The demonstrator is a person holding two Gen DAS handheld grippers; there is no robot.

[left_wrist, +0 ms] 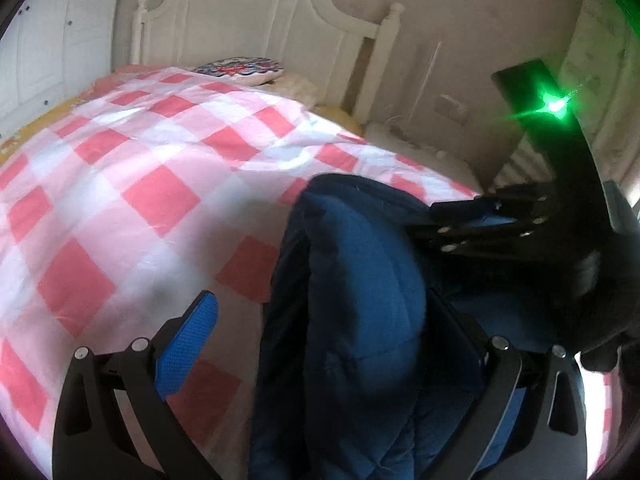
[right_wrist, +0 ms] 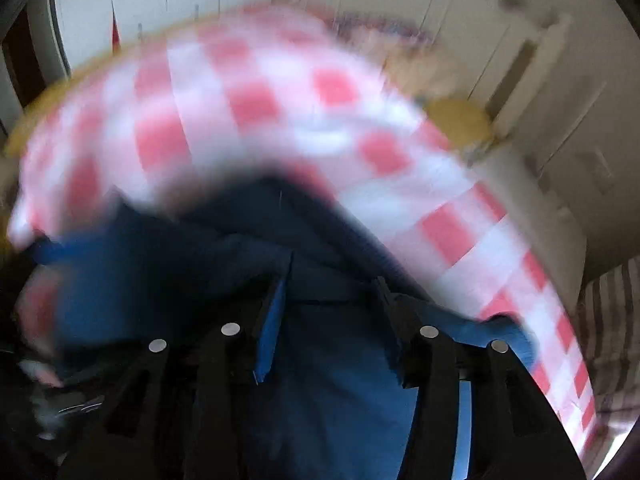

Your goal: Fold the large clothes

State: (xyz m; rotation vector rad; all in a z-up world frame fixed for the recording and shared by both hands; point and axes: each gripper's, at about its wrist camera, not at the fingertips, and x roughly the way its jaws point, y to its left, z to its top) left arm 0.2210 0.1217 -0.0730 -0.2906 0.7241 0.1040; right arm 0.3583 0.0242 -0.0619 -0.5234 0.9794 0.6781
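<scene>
A dark blue padded jacket [left_wrist: 352, 320] lies bunched on a bed with a pink and white checked cover [left_wrist: 132, 184]. My left gripper [left_wrist: 320, 320] has its jaws wide apart, with a fold of the jacket between them; its left blue pad [left_wrist: 188, 344] is free of the cloth. The right gripper [left_wrist: 472, 224] shows at the right in this view, over the jacket. In the blurred right wrist view the right gripper [right_wrist: 328, 316] has jacket cloth [right_wrist: 320, 360] between its fingers, with a gap between the pads.
A white headboard [left_wrist: 256, 16] stands at the bed's far end with a patterned cushion [left_wrist: 240, 68] below it. White wardrobe doors [left_wrist: 44, 52] are on the left. A yellow sheet edge [right_wrist: 460, 120] shows beside the cover.
</scene>
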